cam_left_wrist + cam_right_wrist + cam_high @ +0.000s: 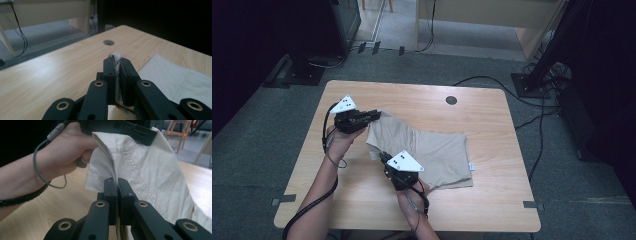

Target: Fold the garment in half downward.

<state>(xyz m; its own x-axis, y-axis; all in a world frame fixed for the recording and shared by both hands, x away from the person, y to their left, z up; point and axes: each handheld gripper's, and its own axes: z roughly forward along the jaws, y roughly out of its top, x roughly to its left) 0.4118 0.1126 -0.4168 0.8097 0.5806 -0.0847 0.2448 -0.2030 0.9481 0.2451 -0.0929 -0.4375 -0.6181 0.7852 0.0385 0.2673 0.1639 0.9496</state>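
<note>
A beige garment (432,152) lies folded on the wooden table (492,125), with its left end lifted off the surface. My left gripper (376,115) is shut on the garment's far left corner; in the left gripper view a tuft of fabric (116,55) sticks out between the closed jaws of the left gripper (117,62). My right gripper (383,156) is shut on the near left edge. In the right gripper view the right gripper (116,182) pinches a hemmed fold of the garment (147,170), and the other hand (65,150) holds the left gripper (120,127) above it.
A round cable hole (451,100) sits near the table's far edge, also seen as the cable hole (108,42) ahead of the left jaws. Bare wood (362,200) lies in front of the garment. Cables (537,115) and black stands (532,80) are on the floor to the right.
</note>
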